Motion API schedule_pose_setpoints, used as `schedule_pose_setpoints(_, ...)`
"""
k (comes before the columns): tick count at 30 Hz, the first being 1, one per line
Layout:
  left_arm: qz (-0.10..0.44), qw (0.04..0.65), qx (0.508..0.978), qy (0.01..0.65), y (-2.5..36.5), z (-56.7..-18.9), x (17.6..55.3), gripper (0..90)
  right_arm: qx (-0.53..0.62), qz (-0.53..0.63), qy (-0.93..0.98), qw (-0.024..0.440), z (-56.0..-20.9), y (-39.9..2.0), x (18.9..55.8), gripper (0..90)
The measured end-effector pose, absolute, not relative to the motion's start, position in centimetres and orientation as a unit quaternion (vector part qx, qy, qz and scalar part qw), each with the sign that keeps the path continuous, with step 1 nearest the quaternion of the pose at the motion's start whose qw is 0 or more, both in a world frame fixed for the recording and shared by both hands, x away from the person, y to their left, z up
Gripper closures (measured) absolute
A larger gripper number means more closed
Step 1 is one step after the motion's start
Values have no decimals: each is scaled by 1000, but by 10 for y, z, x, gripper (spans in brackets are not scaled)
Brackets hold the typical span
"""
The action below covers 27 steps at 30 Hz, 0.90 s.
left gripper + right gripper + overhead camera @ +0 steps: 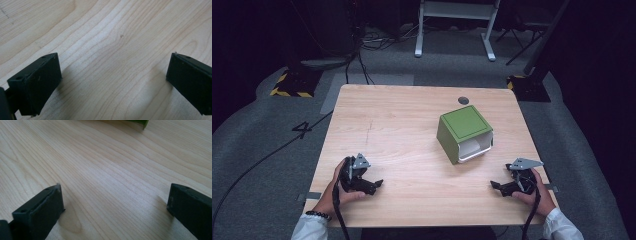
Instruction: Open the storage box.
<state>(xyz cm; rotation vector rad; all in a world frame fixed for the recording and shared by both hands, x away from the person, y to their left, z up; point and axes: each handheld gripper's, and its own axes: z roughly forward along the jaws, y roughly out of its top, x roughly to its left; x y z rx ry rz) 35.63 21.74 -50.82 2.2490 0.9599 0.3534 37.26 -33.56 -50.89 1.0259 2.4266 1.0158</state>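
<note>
A green box [463,131] with a white drawer-like front stands right of the table's middle, and a corner of it [140,122] peeks in at the top of the right gripper view. My left gripper [377,184] rests near the front left edge, held by a hand, pointing right. Its jaws stand wide apart over bare wood [113,67], so it is open. My right gripper [495,185] rests near the front right edge, pointing left. It is open too, with nothing but wood between its jaws [115,197].
The light wooden table [402,125] has a small dark round spot [463,100] near its far edge. Beyond it lie grey carpet, cables [362,65] and a white desk frame [457,27]. Yellow-black hazard bases [292,85] stand at the far left and right.
</note>
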Motion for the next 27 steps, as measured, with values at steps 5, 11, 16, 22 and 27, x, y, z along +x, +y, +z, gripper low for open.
schedule_pose_setpoints(5,132,331,864,356,219,-508,355,0,359,351,851,156,-508,-336,373,6)
schedule_pose_setpoints(11,132,332,864,356,219,-508,355,0,358,346,854,154,-507,-337,375,7)
schedule_pose_setpoints(16,131,331,864,357,219,-508,354,0,351,350,853,163,-503,-338,374,192)
schedule_pose_setpoints(22,132,331,864,355,219,-508,354,0,329,353,860,166,-495,-331,376,180)
schedule_pose_setpoints(27,132,330,864,355,219,-508,354,0,308,372,859,168,-481,-320,378,194)
